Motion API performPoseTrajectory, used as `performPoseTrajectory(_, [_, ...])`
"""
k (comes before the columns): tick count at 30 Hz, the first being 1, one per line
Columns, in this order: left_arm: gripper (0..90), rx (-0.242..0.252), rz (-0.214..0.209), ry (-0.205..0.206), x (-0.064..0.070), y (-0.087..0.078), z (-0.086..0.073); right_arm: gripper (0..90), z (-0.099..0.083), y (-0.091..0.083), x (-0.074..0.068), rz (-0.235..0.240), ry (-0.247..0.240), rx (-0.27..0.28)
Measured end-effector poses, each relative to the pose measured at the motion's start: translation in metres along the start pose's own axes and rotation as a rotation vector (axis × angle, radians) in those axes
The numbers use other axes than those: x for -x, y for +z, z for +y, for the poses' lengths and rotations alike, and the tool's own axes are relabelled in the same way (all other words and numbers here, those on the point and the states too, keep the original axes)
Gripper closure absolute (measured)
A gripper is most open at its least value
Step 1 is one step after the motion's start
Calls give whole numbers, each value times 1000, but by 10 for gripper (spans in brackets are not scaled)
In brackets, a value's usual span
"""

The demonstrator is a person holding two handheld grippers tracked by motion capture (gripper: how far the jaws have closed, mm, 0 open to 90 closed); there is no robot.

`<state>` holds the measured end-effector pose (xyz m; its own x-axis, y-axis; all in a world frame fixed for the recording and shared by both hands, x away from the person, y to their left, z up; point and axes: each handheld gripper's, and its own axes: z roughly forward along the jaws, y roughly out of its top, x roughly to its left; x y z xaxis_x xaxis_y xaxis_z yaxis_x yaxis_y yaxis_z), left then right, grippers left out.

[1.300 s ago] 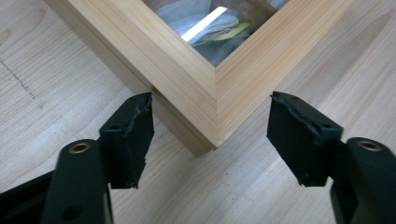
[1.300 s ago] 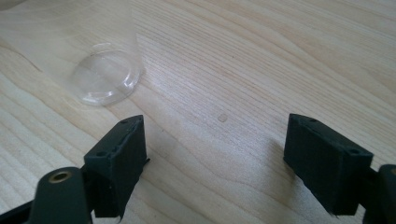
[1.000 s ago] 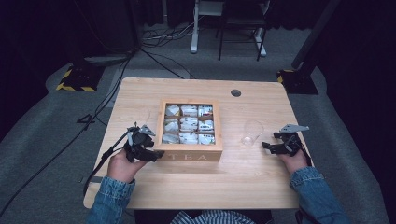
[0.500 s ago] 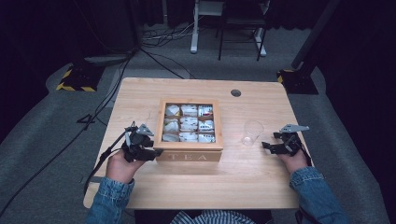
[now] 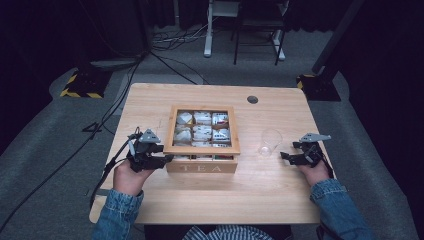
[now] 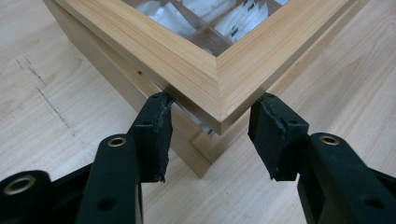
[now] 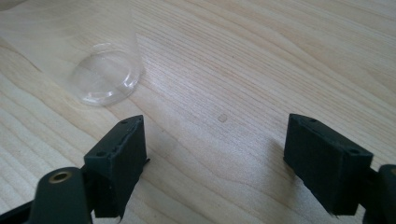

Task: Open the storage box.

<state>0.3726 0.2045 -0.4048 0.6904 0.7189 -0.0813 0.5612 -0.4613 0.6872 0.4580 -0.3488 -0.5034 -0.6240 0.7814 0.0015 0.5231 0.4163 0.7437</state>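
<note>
The tea box (image 5: pixel 202 137) sits mid-table (image 5: pixel 260 195); the left tool (image 6: pixel 212 135), jaws parted, straddles its lid's near-left corner, likely about to lift it. Right of the box, beside the clear cup (image 7: pixel 100 70), the right tool (image 7: pixel 215 158) gapes empty.

Grey carpet (image 5: pixel 45 150), dark surroundings

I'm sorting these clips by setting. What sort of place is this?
Probably a lab or studio set up for recording, not a home: a lone wooden table on grey carpet, dark curtains around it, loose cables and yellow-black striped stand bases on the floor.
</note>
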Motion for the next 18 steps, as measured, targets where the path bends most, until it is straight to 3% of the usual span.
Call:
performPoseTrajectory(5, [494,45,54,14,2,-4,4,214,0,0,0,1,-1,0])
performPoseTrajectory(18, [455,108,82,14,0,-12,15,229,-1,-1,0,-1,1,5])
